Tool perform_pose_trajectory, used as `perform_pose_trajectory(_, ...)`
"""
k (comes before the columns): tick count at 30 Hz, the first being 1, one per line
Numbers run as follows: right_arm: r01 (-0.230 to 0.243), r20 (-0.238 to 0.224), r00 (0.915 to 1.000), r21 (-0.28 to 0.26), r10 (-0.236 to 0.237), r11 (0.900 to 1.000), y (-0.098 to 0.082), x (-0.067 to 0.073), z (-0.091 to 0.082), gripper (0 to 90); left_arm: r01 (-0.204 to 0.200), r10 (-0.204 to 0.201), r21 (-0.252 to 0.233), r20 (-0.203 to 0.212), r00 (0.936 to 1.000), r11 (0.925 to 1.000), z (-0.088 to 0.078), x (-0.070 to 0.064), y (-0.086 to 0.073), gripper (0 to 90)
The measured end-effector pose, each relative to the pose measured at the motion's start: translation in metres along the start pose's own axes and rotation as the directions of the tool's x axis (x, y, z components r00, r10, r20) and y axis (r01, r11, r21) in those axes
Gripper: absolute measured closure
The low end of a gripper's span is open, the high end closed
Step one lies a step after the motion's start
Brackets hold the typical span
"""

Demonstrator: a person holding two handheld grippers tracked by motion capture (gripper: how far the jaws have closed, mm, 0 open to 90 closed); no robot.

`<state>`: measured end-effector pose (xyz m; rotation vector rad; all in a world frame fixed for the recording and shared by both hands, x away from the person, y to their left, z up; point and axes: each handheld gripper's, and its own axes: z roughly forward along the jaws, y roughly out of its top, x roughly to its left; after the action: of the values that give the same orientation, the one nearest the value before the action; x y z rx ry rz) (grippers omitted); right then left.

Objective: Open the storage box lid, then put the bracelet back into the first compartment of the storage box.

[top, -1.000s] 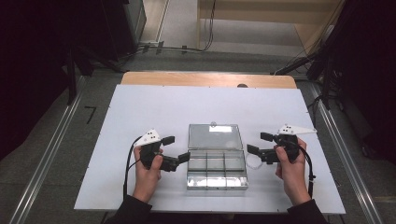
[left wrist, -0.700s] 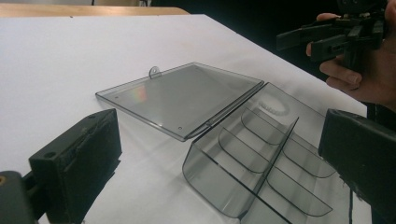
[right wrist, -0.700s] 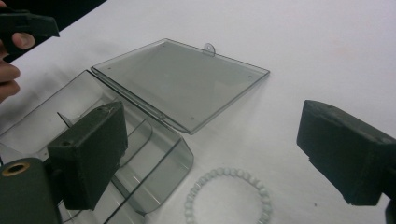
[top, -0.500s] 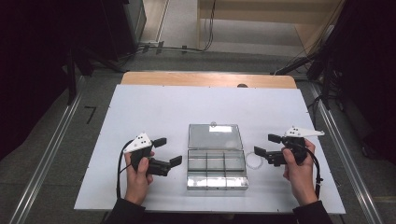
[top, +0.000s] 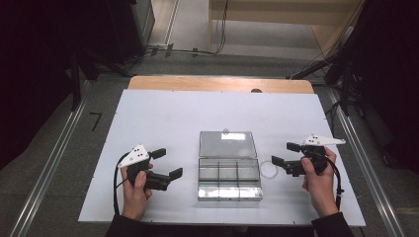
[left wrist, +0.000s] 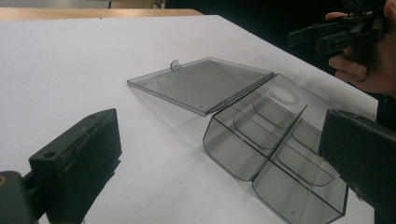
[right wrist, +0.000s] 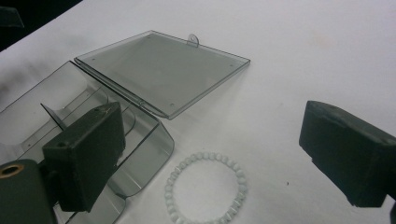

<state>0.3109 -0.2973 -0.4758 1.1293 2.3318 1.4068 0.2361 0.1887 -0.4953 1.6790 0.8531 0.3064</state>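
Clear smoky plastic box [top: 229, 178] with dividers, lid [top: 227, 143] flat open, between two wide-open, empty grippers.

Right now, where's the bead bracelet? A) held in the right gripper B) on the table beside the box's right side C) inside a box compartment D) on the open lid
B: the bracelet lies flat on the white table just outside the clear box, below the open right gripper.

A white table [top: 163, 118] bears an open clear box [top: 229, 165] and bead bracelet [top: 268, 169].
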Motion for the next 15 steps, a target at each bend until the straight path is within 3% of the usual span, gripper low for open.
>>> perform_pose_trajectory(15,-0.005,0.009,0.9999,-0.016,0.005,1.0,-0.003,-0.005,-0.004,0.0,0.003,-0.003,0.006,-0.033,0.9995,1.0,-0.017,0.006,-0.011,0.0)
